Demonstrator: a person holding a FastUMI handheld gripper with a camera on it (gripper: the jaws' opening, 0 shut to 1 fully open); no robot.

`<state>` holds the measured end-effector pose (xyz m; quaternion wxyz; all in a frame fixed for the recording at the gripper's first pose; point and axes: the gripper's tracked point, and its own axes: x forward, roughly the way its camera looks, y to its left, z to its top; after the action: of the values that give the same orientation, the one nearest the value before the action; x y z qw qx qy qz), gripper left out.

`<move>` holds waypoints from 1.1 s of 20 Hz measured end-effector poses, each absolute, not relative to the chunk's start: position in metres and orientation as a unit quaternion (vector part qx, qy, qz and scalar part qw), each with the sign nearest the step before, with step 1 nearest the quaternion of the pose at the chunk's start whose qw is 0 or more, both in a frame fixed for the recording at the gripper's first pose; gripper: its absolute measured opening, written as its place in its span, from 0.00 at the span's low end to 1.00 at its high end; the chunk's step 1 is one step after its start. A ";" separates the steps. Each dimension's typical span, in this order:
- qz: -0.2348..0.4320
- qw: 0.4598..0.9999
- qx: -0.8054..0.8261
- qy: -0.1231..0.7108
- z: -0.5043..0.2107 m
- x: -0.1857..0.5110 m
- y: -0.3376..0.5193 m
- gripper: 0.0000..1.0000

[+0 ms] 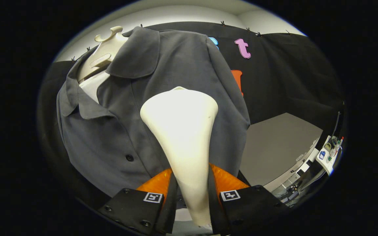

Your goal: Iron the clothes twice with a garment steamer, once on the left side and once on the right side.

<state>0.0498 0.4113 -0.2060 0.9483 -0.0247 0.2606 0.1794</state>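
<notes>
A cream-white garment steamer point(183, 131) stands up between my fingers, handle gripped by both pads, its wide head against the cloth. My gripper point(191, 178) is shut on that handle. Just beyond the head hangs a dark grey button-up shirt point(116, 131) on a pale mannequin torso point(105, 54). The steamer head rests on the shirt panel to the right of the button line, around chest height. One dark button point(129, 157) shows to the left of the steamer. The collar lies open at the neck.
A grey tabletop point(276, 147) lies to the right of the shirt, with cables and small items point(330, 152) at its far right end. The black cloth wall stands behind the mannequin.
</notes>
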 end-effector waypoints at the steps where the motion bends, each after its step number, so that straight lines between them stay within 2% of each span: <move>1: 0.179 0.947 -0.025 0.266 -0.212 0.051 0.411 0.50; 22: 0.142 0.913 -0.059 0.378 -0.346 0.018 0.377 0.50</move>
<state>0.0183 0.3767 -0.3465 0.9128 -0.0591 0.3783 0.1421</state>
